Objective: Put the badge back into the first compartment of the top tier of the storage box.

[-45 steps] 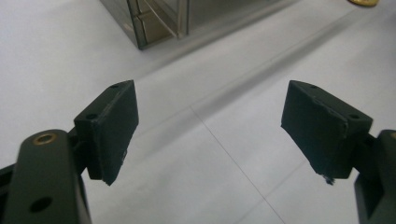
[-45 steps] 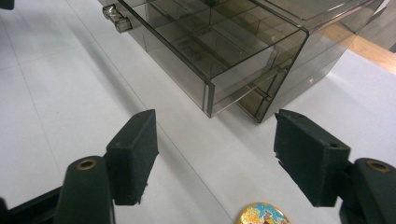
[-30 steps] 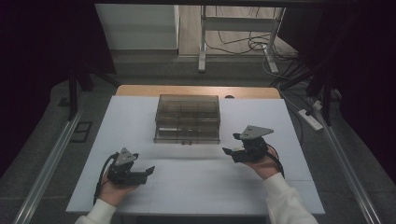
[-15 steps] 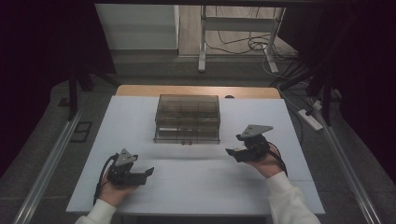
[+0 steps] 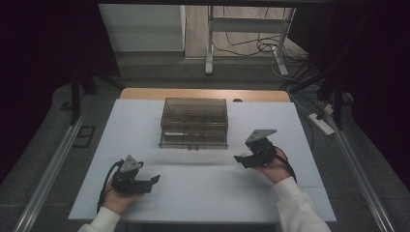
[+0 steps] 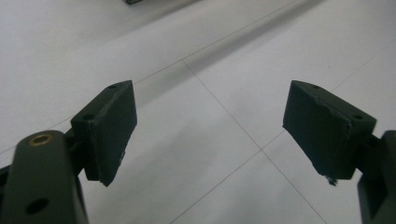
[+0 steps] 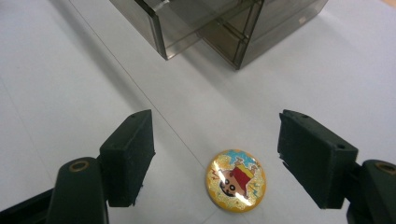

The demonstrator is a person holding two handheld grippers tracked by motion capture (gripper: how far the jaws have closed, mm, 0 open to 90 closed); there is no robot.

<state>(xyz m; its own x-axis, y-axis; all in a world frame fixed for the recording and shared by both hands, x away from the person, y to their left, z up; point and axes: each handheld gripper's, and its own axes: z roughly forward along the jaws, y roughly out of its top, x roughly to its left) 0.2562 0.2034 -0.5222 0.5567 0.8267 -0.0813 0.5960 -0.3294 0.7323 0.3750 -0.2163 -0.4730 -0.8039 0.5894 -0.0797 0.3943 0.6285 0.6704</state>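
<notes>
Currently the step in hand appears to be the approach to a pick: the right gripper (image 7: 215, 154) hangs over a round cartoon badge (image 7: 236, 180) lying flat on the white table (image 7: 60, 79), its jaws spread wide with the badge between them but untouched. In the high view the right gripper (image 5: 243, 158) sits just in front of the right corner of the smoked clear drawer box (image 5: 194, 123), with the person's hand behind it.

The next move, by judgement, calls for lowering the jaws until they flank the badge's rim, then closing on it. The badge is low and domed, so the grip must land near the table surface or it may slip out.

The left gripper (image 6: 210, 130) rests low over bare table, jaws spread and holding nothing; in the high view the left gripper (image 5: 153, 180) sits at the near left, well apart from the box.

Nearby, 1 drawer of the box (image 7: 201, 23) stands partly pulled out, just beyond the badge. Nothing blocks the descent; the box corner is close enough to limit forward travel.
</notes>
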